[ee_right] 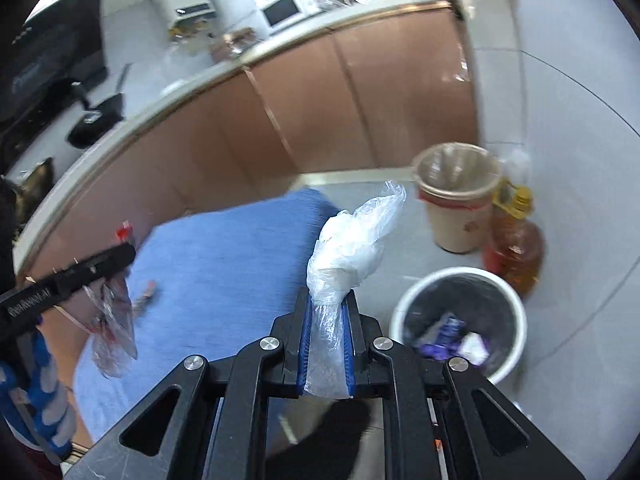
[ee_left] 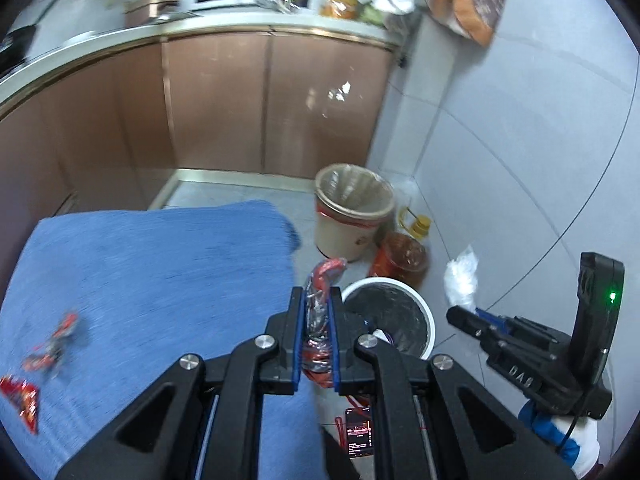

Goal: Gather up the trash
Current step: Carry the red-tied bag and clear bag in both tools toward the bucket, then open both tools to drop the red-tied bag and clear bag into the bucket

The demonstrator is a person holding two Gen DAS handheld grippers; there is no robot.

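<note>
In a cramped kitchen, the left gripper (ee_left: 316, 300) pinches a crumpled red-and-silver wrapper (ee_left: 320, 312) between its fingers, while the right gripper (ee_right: 328, 308) clamps a clear plastic bag (ee_right: 352, 240). Both hover near the white bin with a black liner (ee_right: 460, 320) on the floor. More red wrappers (ee_left: 44, 356) lie on the blue cloth (ee_left: 160, 264) beside it.

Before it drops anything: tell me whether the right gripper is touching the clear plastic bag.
Touching. The right wrist view shows the right gripper with both blue pads pressed against the clear plastic bag.
</note>
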